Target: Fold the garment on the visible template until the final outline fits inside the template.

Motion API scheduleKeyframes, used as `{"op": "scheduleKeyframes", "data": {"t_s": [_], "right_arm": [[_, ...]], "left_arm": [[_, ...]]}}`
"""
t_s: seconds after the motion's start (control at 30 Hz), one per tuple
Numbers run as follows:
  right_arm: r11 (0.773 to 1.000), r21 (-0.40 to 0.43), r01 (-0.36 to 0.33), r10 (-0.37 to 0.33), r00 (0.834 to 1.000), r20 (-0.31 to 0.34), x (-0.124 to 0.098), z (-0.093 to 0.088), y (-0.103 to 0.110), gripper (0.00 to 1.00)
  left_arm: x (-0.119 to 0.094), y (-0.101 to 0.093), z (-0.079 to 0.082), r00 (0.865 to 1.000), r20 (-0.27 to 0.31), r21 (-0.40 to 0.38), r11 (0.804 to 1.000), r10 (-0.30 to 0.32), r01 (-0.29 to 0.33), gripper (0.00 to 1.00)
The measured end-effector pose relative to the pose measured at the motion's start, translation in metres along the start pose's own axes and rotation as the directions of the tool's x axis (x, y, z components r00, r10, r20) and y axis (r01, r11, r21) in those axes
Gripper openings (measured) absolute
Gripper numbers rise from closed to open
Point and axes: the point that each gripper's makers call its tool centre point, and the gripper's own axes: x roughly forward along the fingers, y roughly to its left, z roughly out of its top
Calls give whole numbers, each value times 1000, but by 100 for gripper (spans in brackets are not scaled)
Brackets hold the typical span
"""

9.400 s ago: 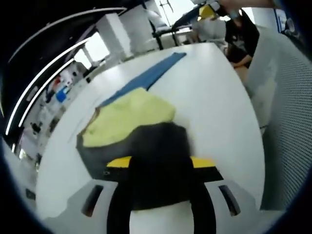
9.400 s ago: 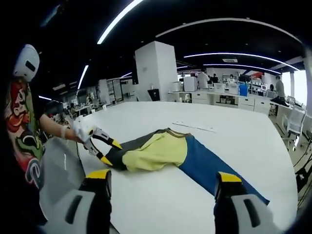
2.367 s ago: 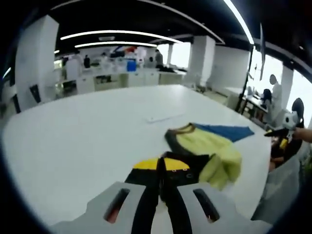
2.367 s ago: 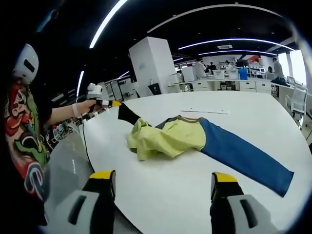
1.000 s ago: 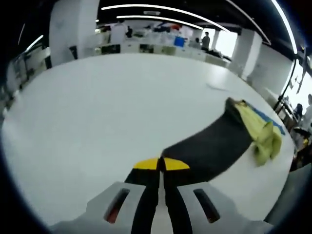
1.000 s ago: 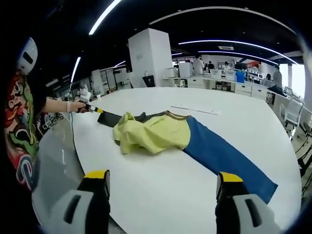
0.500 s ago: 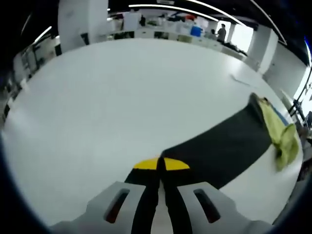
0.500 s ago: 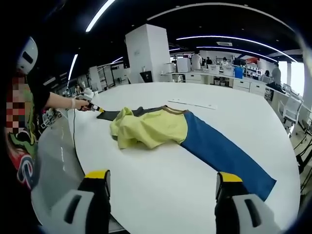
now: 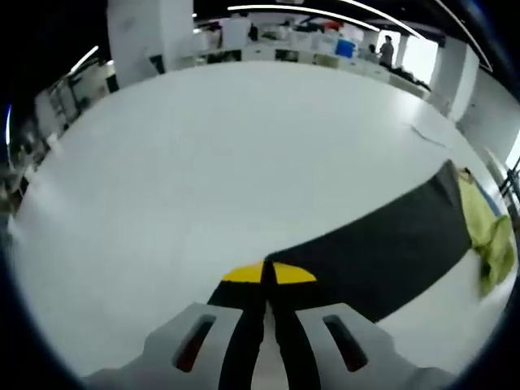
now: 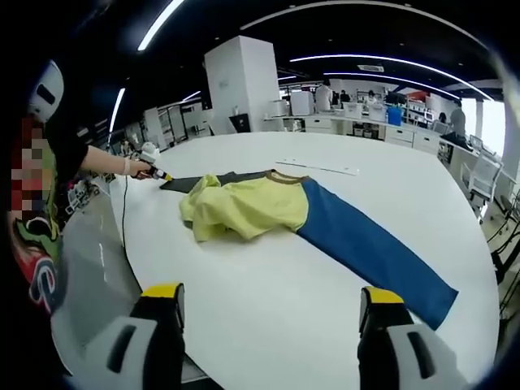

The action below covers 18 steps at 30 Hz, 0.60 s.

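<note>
Left gripper (image 9: 268, 275): jaws pinched on the end of the black sleeve (image 9: 382, 248), likely drawing it flat.
Right gripper (image 10: 268, 313): jaws apart, holding nothing, near the table's edge.
Garment (image 10: 252, 207): lies on the white table (image 10: 325, 292); yellow body bunched, blue sleeve (image 10: 370, 248) stretched right.
Nearby: a pale strip (image 10: 317, 168) beyond the garment; no template can be made out.
Obstacles: none on the table; desks and people far off.
</note>
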Motion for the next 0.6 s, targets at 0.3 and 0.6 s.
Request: {"op": "scheduleKeyframes", "data": {"t_s": [0.3,0.6], "right_arm": [[1000,9,3,-3,1000,-3,-1,-1,3,89],[1000,13,-7,7,1000,-6,2,-1,9,89]], "left_arm": [[2,2,5,1000,8,39,999,21,-21,0],[2,3,6,999,16,52,998,28,-29,0]]}}
